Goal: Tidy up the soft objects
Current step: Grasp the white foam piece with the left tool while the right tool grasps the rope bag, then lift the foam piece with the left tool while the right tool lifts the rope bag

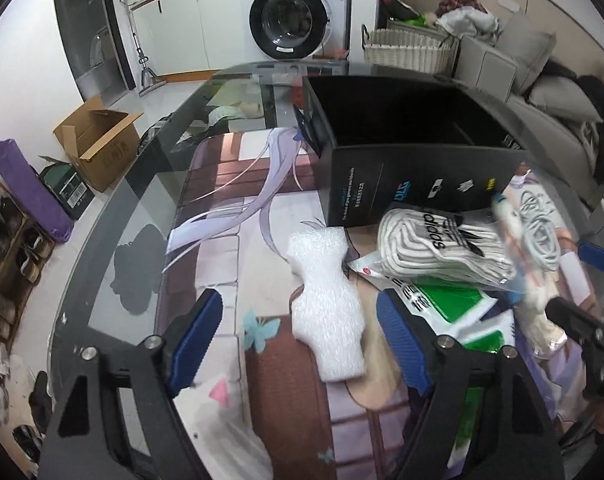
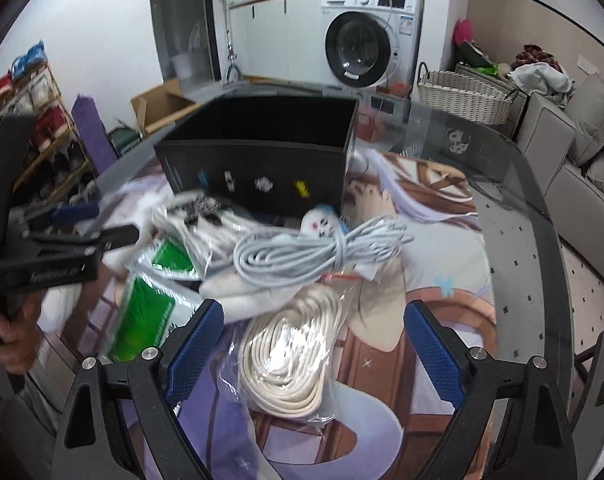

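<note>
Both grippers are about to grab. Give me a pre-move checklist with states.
1. Left gripper open around the foam: ok.
2. Right gripper open around the bagged rope: ok.
3. Black box open on top: ok.
4. Box empty: cannot tell, inside is dark.
5. Rope free of the grey cable: cannot tell, the cable lies close above it.
6. Foam apart from the sock pack: ok.

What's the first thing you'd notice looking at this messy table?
The big black box stands open at the back of the cartoon mat. In front of it soft things pile up: a white foam piece between the open left gripper, and bagged white rope before the open right gripper.
</note>
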